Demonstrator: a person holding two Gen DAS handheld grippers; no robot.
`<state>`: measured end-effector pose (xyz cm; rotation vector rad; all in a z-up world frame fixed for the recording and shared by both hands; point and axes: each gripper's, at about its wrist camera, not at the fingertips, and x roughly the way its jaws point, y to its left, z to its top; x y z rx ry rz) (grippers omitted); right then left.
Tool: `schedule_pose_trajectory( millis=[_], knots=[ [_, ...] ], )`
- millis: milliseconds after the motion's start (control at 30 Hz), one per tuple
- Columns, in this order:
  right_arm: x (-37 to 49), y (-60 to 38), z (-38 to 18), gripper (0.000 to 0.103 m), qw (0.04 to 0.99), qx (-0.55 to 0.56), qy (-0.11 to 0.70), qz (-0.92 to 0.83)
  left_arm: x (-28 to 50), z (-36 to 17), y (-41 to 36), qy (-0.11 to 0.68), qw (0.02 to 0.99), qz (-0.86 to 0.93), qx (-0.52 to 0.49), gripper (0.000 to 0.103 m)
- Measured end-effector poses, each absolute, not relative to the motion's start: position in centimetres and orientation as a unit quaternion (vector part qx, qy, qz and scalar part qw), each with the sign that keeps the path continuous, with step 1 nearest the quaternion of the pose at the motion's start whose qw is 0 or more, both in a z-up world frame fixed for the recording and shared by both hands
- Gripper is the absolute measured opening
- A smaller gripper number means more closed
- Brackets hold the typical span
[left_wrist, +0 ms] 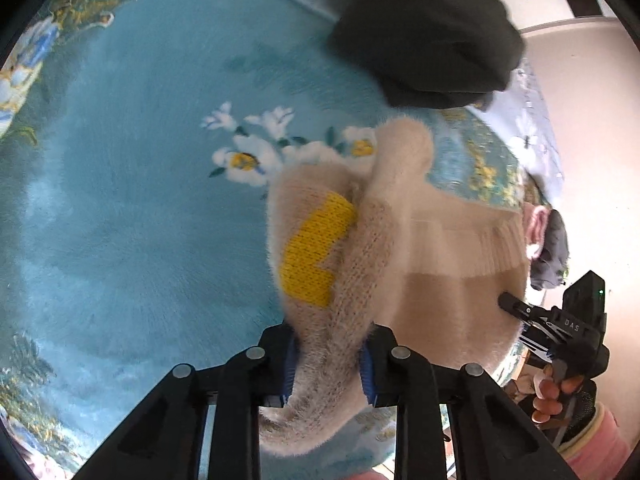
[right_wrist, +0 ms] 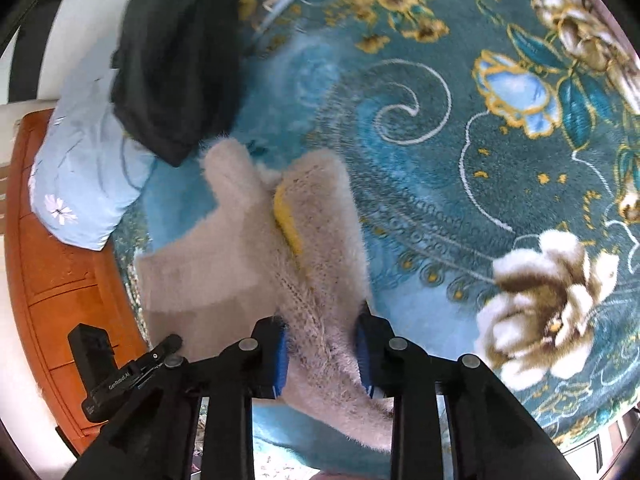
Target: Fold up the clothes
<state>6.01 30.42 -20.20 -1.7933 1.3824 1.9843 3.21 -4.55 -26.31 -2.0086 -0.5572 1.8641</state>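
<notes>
Two grips: my left gripper (left_wrist: 329,364) and right gripper (right_wrist: 322,354) each clamp the cream sweater (left_wrist: 400,240).
Where: sweater hangs partly lifted over the teal blanket (left_wrist: 140,220).
Doing it well: I'd keep both edges level and lay the fold flat.

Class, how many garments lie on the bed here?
2 clearly: a fuzzy cream knitted sweater with yellow patch, clamped by both hand-held grippers, and a dark folded garment beyond it. Others may be hidden.

a teal floral blanket (right_wrist: 460,128) spreads beneath, an orange wooden cabinet (right_wrist: 60,264) beside it against pale walls (left_wrist: 580,128).
</notes>
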Motion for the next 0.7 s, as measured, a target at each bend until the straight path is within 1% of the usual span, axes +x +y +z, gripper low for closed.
schedule_pose_trajectory(
  millis=[133, 233, 367, 567, 700],
  knots=[
    [8.0, 29.7, -17.0, 0.029, 0.064, -0.576, 0.455, 0.676, 6.0, -21.2, -7.7, -0.21, 0.183, 0.669, -0.689, 0.027],
    [9.1, 28.6, -15.2, 0.029, 0.066, -0.564, 0.452, 0.688, 8.0, -18.7, -9.6, -0.218, 0.191, 0.676, -0.678, 0.027],
    [11.3, 28.1, -12.6, 0.028, 0.065, -0.55, 0.449, 0.701, 9.8, -15.1, -10.8, -0.209, 0.203, 0.687, -0.666, 0.026],
    [13.1, 29.2, -10.4, 0.028, 0.051, -0.525, 0.45, 0.721, 11.6, -10.6, -9.6, -0.194, 0.218, 0.715, -0.635, 0.026],
    [14.2, 31.1, -8.9, 0.028, 0.029, -0.507, 0.448, 0.736, 12.5, -8.7, -7.2, -0.19, 0.213, 0.736, -0.614, 0.026]
  ],
)
